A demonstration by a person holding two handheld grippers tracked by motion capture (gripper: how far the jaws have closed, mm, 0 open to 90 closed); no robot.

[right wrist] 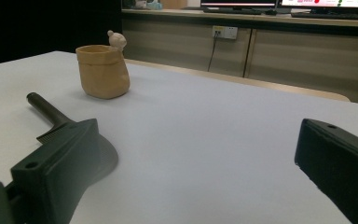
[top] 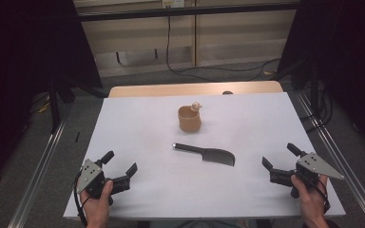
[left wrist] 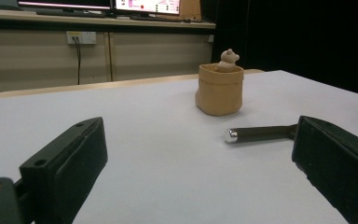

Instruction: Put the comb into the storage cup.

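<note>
High view: one dark knife (top: 204,154) and one tan pot (top: 189,118) lie on the white surface (top: 138,128), with two tongs held at the lower corners. The knife is a flat, wide-bladed cleaver with a round dark handle tipped in bright metal; it sits at the centre of the frame, handle pointing left, blade to the right. The pot stands above it, near but apart, with a small bear figure (top: 196,106) on its rim. The left tongs (top: 121,162) are at lower left, the right tongs (top: 276,158) at lower right; both stand wide with nothing between them, and the knife lies between the two, well apart from each.

Left gripper view: the knife's handle (left wrist: 258,134) shows at middle right, its blade hidden behind the right jaw; the pot (left wrist: 220,89) stands above centre.

Right gripper view: the knife (right wrist: 56,119) runs from middle left behind the left jaw; the pot (right wrist: 103,71) sits at upper left.
</note>
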